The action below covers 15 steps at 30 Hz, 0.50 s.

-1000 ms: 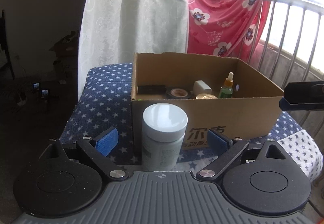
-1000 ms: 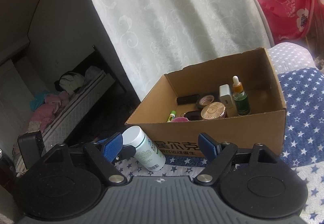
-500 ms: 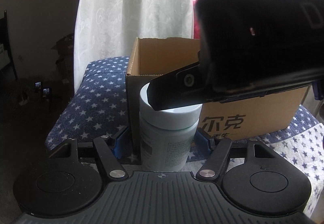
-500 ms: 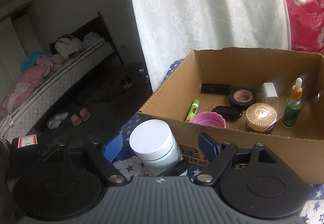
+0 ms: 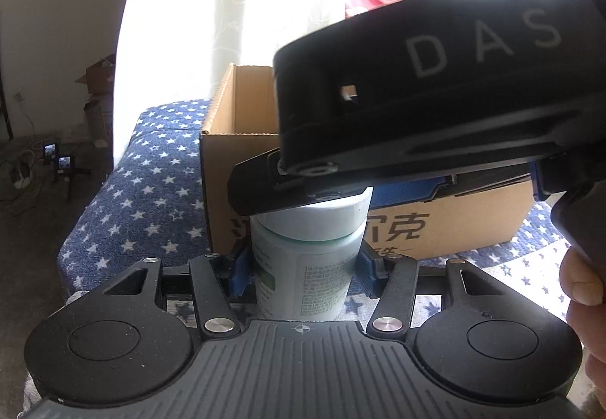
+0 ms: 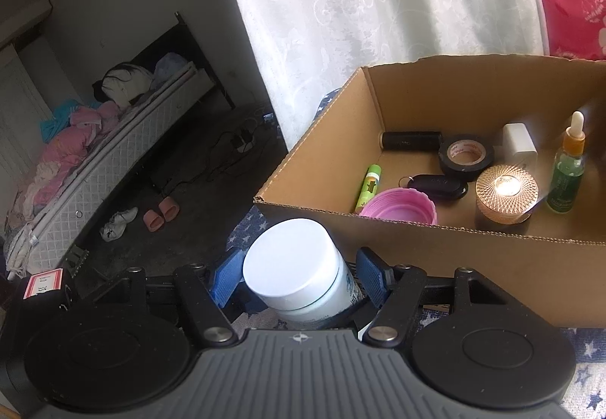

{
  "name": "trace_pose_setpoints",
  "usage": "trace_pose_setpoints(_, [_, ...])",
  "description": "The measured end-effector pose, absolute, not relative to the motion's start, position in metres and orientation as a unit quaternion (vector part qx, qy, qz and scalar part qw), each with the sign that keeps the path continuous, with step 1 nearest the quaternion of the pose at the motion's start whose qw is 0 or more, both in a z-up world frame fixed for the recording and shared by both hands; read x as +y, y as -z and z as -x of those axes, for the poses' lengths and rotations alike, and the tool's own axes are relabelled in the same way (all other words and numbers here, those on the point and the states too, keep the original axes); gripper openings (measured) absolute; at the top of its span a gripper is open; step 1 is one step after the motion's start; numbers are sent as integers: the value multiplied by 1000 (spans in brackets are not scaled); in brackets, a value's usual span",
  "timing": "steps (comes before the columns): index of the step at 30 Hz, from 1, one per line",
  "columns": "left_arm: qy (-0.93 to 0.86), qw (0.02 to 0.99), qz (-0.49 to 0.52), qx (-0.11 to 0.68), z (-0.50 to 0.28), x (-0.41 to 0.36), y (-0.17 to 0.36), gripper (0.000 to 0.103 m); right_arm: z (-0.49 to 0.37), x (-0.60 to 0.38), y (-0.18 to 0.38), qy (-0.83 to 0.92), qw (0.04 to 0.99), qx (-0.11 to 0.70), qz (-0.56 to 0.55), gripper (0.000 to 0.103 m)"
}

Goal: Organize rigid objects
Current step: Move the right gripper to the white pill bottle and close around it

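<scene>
Surface: star-print navy cloth (image 5: 151, 192), brown cardboard box (image 5: 223, 169) behind.
Left view: left gripper (image 5: 303, 269), jaws just closing, blue pads pressed on body of white-capped pale green plastic jar (image 5: 303, 275); upright before box.
Right view: right gripper (image 6: 299, 277), jaws just closing, around jar cap; contact unclear.
Risk: opposed pulls, jar tipping, cap loosening.

Star-print cloth (image 5: 144, 192), seemingly bedding, under box (image 6: 492, 267) and jar (image 5: 306, 267).
</scene>
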<state>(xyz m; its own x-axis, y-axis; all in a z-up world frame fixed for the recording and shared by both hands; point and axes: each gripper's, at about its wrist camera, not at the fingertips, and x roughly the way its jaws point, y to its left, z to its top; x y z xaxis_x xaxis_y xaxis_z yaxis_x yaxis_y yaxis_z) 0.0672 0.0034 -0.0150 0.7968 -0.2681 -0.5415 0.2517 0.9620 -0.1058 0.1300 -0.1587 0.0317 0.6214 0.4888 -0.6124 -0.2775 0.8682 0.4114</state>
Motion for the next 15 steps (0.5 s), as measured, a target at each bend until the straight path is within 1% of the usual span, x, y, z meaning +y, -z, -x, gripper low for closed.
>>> trace_pose_setpoints(15, [150,946,-17,286,-38,-17,8,55,-122,-177,-20,-202,881,394,-165,69])
